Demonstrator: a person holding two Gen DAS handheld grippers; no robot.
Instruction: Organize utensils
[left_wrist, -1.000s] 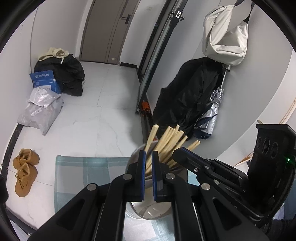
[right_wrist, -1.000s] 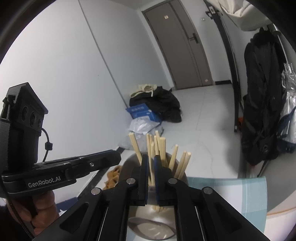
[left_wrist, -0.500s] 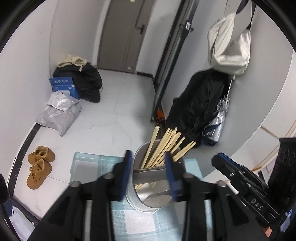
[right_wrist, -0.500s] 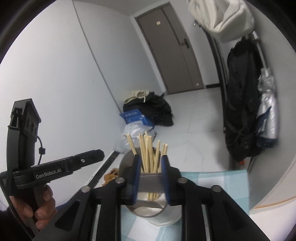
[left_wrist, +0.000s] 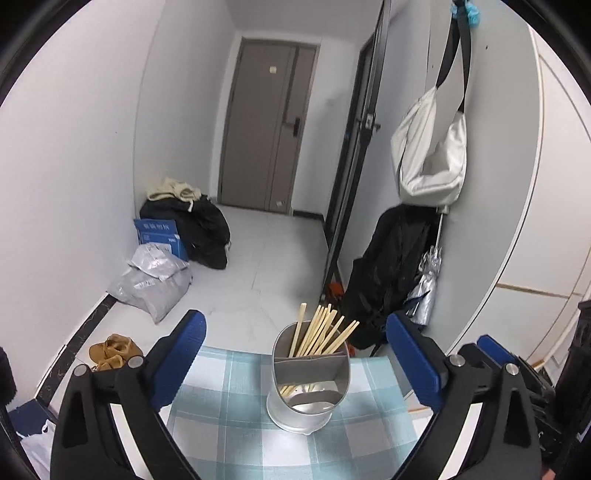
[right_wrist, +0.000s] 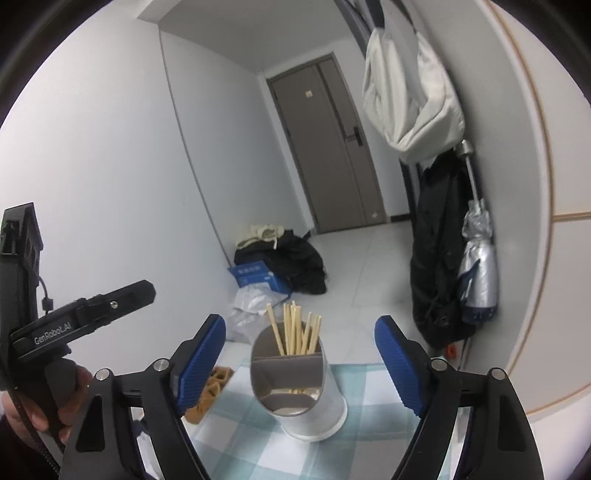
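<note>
A metal utensil holder (left_wrist: 310, 384) with an inner divider stands on a blue checked cloth (left_wrist: 229, 424). Several wooden chopsticks (left_wrist: 321, 332) lean in its far compartment. My left gripper (left_wrist: 294, 319) hovers short of and above the holder, its jaws opening wide, nothing between the blue pads (left_wrist: 184, 354). In the right wrist view the same holder (right_wrist: 295, 387) and chopsticks (right_wrist: 295, 328) sit ahead of my right gripper (right_wrist: 300, 322), whose jaws are also opening and hold nothing. The left gripper's body (right_wrist: 92, 310) shows at the left, held by a hand (right_wrist: 33, 413).
Beyond the cloth's far edge lies the floor, with brown shoes (left_wrist: 110, 350), grey bags (left_wrist: 155, 280), a blue box (left_wrist: 159, 232) and a black bundle. A black coat (left_wrist: 391, 280), a folded umbrella (left_wrist: 424, 288) and a white bag (left_wrist: 428, 155) hang at the right wall.
Both grippers were shut close over the chopsticks in the holder. They have since spread wide and pulled back and up. The chopsticks stay in the holder.
</note>
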